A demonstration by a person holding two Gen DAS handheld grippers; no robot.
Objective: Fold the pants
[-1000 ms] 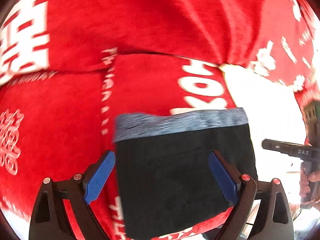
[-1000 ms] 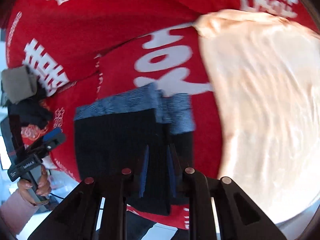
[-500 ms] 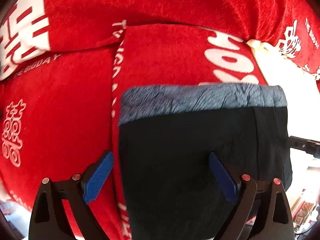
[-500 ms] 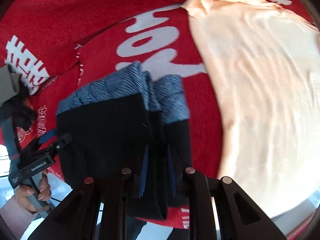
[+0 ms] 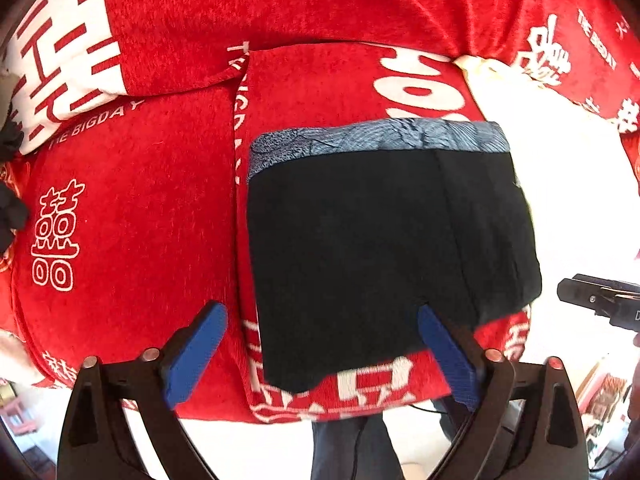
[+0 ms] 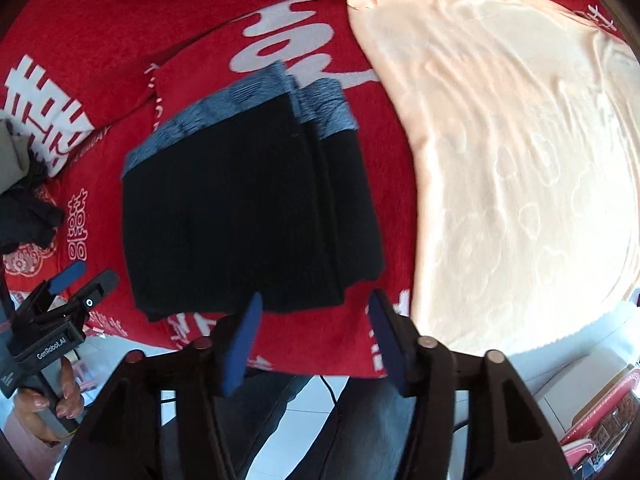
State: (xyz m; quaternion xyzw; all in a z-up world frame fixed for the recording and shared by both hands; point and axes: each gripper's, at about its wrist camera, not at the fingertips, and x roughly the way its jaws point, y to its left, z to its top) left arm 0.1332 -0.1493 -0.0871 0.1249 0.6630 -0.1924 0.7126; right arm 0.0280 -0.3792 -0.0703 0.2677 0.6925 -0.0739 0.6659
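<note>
Black pants (image 5: 372,248) lie folded – blue-grey waistband up; left gripper (image 5: 320,344), right gripper (image 6: 316,324) gape, empty.

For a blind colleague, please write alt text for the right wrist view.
Folded black pants with a blue-grey waistband lie on a red blanket, beside a peach cloth. The open right gripper hovers empty at their near edge.

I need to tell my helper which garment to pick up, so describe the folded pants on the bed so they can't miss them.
Start from the big red blanket with white lettering that covers the bed, and find the pale peach sheet on its right side. Just left of that sheet lie the folded pants, a flat black rectangle. Its blue-grey waistband along the far edge sets it apart.
</note>
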